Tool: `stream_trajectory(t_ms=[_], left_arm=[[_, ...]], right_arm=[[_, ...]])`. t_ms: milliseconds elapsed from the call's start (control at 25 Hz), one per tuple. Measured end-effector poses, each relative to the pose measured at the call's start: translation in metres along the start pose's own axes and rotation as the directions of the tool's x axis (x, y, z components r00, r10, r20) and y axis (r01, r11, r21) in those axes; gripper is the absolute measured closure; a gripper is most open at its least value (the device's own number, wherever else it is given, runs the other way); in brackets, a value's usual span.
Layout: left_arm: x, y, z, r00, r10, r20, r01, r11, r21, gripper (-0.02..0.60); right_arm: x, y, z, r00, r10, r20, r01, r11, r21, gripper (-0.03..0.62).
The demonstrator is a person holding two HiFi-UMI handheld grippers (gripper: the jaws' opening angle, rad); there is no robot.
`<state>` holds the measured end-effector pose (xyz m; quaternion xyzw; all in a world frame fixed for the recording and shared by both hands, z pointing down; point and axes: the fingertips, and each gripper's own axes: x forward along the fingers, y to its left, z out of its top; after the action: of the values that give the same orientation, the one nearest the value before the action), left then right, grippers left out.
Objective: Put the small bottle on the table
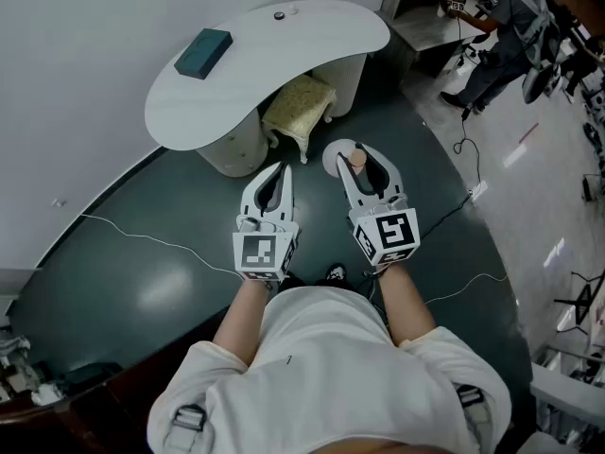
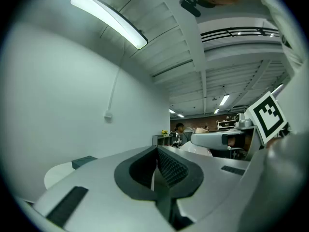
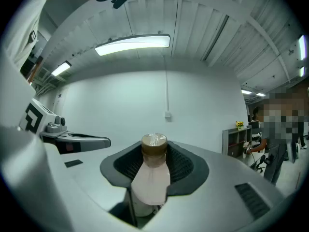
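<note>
White curved table (image 1: 284, 55) at 12 o'clock; right gripper (image 1: 360, 170) clamps small bottle (image 3: 151, 177), left gripper (image 1: 275, 180) at its 9 o'clock closed, empty.

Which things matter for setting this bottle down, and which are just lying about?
Job: small bottle, right claw shut on it, white table.
Lying about: teal box on the table, cushioned stool, floor cable, left claw shut, empty.
</note>
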<state>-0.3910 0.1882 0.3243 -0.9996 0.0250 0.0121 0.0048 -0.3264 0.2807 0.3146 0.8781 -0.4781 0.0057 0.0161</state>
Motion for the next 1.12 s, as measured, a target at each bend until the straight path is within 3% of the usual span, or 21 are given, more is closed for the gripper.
stream_trajectory(t_ms=[520, 880, 1120], left_arm=[[-0.019, -0.018, -0.022, 0.998, -0.031, -0.059, 0.031, 0.999, -0.013, 0.563], [0.002, -0.054, -0.031, 0.997, -0.023, -0.079, 0.022, 1.000, -0.012, 0.563], [0.019, -0.066, -0.046, 0.994, 0.032, -0.101, -0.033, 0.999, -0.008, 0.563]], right_arm=[[-0.029, 0.008, -0.021, 0.999, -0.012, -0.037, 0.013, 0.999, 0.030, 0.454], [-0.047, -0.024, -0.027, 0.999, 0.023, -0.048, -0.023, 1.000, 0.000, 0.454], [-0.046, -0.050, -0.035, 0.997, 0.066, -0.050, -0.066, 0.998, 0.000, 0.454]])
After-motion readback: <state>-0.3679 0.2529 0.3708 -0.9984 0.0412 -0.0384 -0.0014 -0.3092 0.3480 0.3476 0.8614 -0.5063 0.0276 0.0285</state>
